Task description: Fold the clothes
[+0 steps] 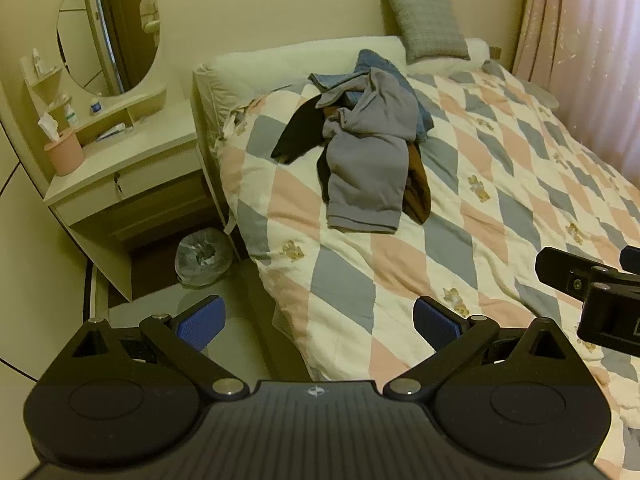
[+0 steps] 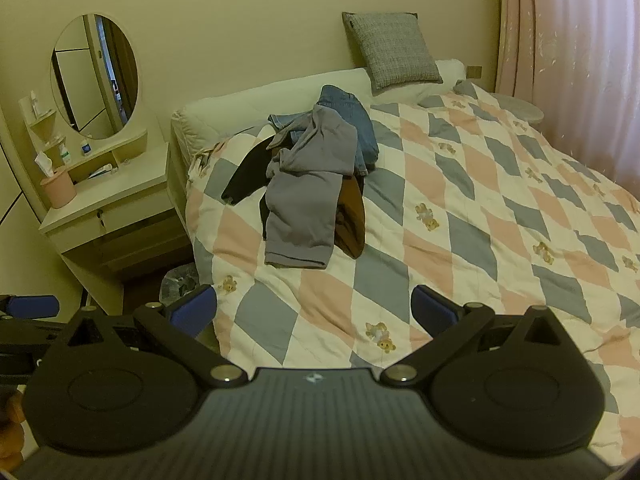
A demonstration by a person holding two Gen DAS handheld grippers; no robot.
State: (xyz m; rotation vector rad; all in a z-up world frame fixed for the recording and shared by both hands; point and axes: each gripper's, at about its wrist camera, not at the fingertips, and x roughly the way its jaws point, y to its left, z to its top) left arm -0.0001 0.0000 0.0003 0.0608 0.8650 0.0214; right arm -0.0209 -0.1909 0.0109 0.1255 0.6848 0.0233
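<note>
Left wrist view: the left gripper (image 1: 318, 326) hovers with jaws spread wide and empty above the near edge of a bed with a checked quilt (image 1: 472, 216), and a heap of clothes (image 1: 366, 144), a grey garment on top, lies well ahead near the headboard. Right wrist view: the right gripper (image 2: 314, 314) is likewise wide open, holding nothing, with the clothes (image 2: 308, 184) far ahead on the quilt (image 2: 460, 216).
</note>
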